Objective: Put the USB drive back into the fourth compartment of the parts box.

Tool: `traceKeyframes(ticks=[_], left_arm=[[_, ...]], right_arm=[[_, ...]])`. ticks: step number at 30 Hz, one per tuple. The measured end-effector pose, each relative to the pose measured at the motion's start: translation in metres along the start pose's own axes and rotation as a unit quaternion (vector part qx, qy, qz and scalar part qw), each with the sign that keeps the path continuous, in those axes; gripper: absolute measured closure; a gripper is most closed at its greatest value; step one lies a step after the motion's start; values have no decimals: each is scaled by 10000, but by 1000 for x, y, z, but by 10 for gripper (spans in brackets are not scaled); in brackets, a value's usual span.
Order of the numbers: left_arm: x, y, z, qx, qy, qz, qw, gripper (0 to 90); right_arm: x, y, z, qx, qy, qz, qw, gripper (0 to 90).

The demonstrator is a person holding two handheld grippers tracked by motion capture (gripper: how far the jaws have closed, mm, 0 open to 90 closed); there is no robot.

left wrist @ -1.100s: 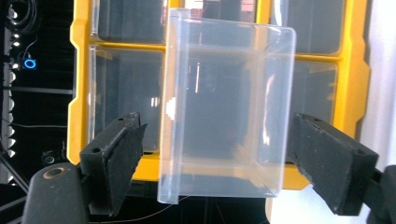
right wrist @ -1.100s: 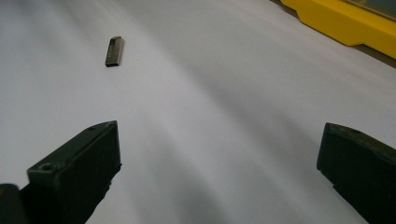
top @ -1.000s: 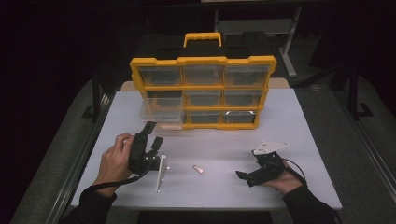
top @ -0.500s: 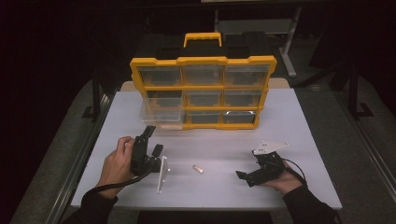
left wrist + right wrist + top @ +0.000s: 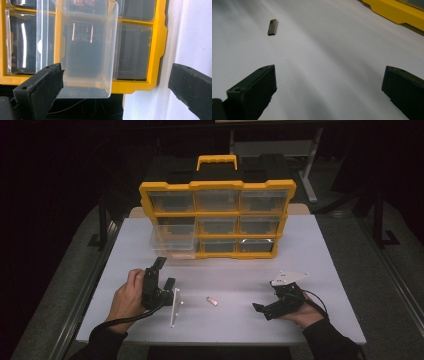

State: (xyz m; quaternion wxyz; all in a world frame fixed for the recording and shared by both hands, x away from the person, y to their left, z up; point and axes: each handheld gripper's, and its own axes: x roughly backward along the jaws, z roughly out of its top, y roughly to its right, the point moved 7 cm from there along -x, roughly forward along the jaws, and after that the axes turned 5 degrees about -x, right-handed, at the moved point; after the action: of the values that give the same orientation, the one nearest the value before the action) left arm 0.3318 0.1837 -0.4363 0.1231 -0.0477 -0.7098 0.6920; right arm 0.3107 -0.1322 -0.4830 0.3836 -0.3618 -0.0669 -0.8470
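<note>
Inspector: Clear plastic drawer (image 5: 173,240) sits pulled out of the yellow organiser (image 5: 218,217), at its left column on the white desk (image 5: 320,270).
Operator: My claws?
Inspector: Your left claw (image 5: 162,272) has just opened, holding nothing. Your right claw (image 5: 265,311) gapes empty near the small metal piece (image 5: 272,27).

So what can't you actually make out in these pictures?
- Small metal piece: too small in the high view, and far off in the right gripper view, to say what it is.
- Contents of the yellow organizer: its drawer fronts are dark and glary in the high view and left gripper view.
- Pulled-out clear drawer: see-through with reflections; whether anything lies in it is unclear.
- Left gripper body: partly hidden by the hand in the high view.
</note>
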Motion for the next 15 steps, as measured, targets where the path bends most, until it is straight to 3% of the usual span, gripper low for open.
traceKeyframes(ticks=[15], left_arm=[[-6, 21, -1, -99, -91, -186, 9997, 0]], right_arm=[[0, 0, 0, 1, 2, -14, 10000, 0]])
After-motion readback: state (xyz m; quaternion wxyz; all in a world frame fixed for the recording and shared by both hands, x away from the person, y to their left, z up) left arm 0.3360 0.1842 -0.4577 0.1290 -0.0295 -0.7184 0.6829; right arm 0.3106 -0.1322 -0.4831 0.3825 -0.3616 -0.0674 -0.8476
